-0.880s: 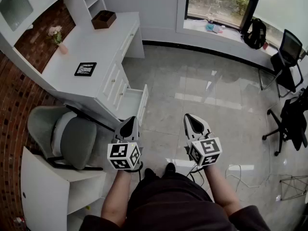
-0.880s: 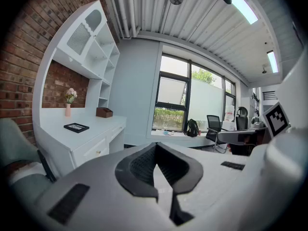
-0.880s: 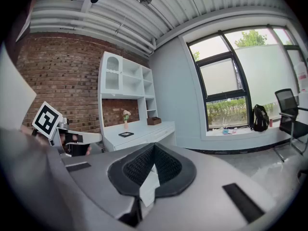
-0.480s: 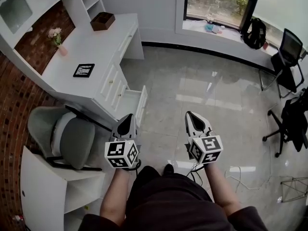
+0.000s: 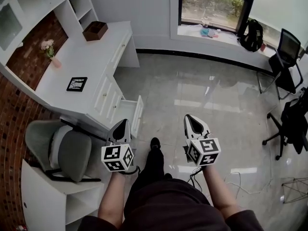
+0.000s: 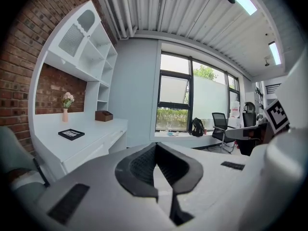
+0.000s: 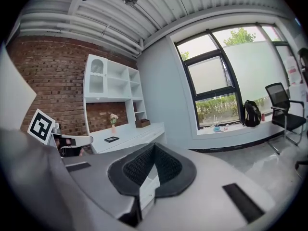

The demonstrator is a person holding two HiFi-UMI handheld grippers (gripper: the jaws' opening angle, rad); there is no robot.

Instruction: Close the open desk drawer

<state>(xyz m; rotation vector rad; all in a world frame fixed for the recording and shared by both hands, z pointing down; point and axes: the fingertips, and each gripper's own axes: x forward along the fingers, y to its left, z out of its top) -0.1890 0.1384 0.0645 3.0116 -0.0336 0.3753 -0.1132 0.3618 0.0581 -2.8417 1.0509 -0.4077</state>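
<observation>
The drawer point(image 5: 128, 112) stands pulled out of the desk point(image 5: 82, 57), on the desk's floor-facing side and at the end nearest the person, its white front panel turned away from the desk and its box showing empty from above. Nothing touches it yet, so the step in hand looks like the approach. The left gripper point(image 5: 121, 124) is held just off the drawer's front in the head view, on the side away from the desk, its jaws brought together with nothing between them. Its own view looks level across the desktop towards the window and shows no drawer, so it probably sits higher than the panel. The right gripper point(image 5: 192, 119) hangs well out from the desk over the floor point(image 5: 202, 90), jaws likewise together and empty, with no part in the job so far. A chair point(image 5: 67, 150) is tucked at the desk's near end, beside the drawer stack but clear of the drawer's path. The next move, as I judge it, is to lower the left gripper to the panel, set the closed tips flat against its middle, and push straight towards the desk so the drawer runs in square rather than skewing on its runners.
</observation>
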